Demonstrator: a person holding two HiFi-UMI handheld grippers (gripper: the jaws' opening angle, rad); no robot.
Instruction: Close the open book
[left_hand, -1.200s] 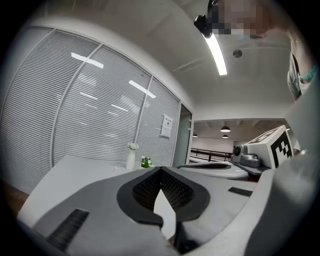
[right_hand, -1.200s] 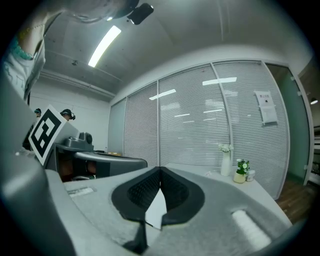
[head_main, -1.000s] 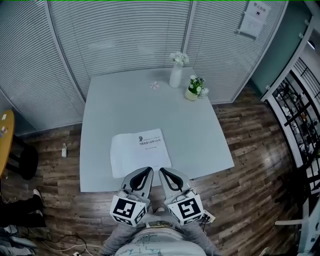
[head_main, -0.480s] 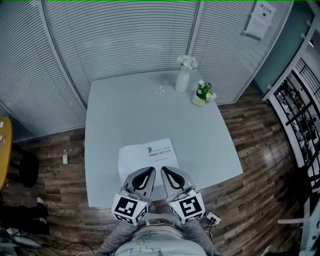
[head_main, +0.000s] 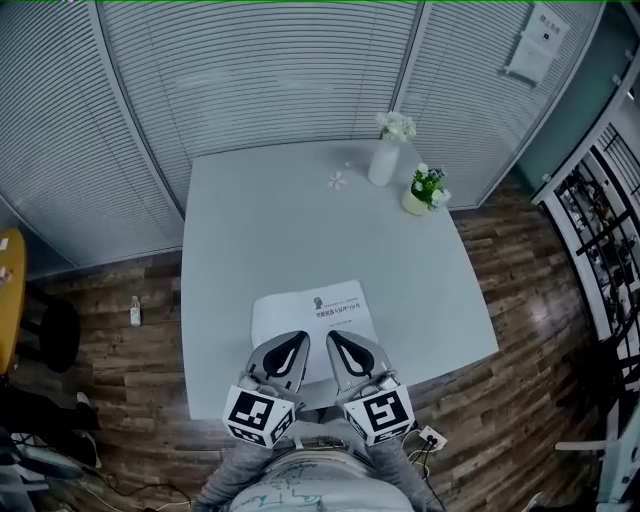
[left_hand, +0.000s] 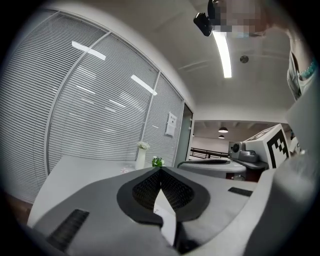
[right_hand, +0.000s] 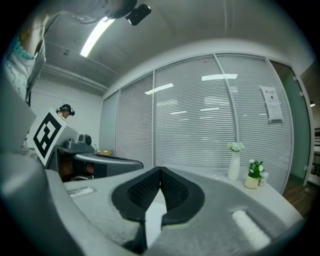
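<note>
A white book (head_main: 312, 310) lies flat near the table's front edge, with a small emblem and dark print on its right half. My left gripper (head_main: 299, 341) and right gripper (head_main: 333, 338) sit side by side over the book's near edge, both pointing away from me. Each has its jaws together with nothing between them. In the left gripper view the left gripper (left_hand: 160, 170) is shut, and a strip of white page (left_hand: 165, 215) shows below the pads. The right gripper (right_hand: 160, 170) looks the same, with the white page (right_hand: 154, 216) under it.
The pale square table (head_main: 260, 230) carries a white vase of flowers (head_main: 384, 160), a small potted plant (head_main: 425, 195) and a tiny flower piece (head_main: 337, 181) at its far right corner. Slatted blinds stand behind; wooden floor surrounds the table.
Both grippers have come forward together toward the table, and their tips now reach further over the book's near edge. Both have stayed shut.
</note>
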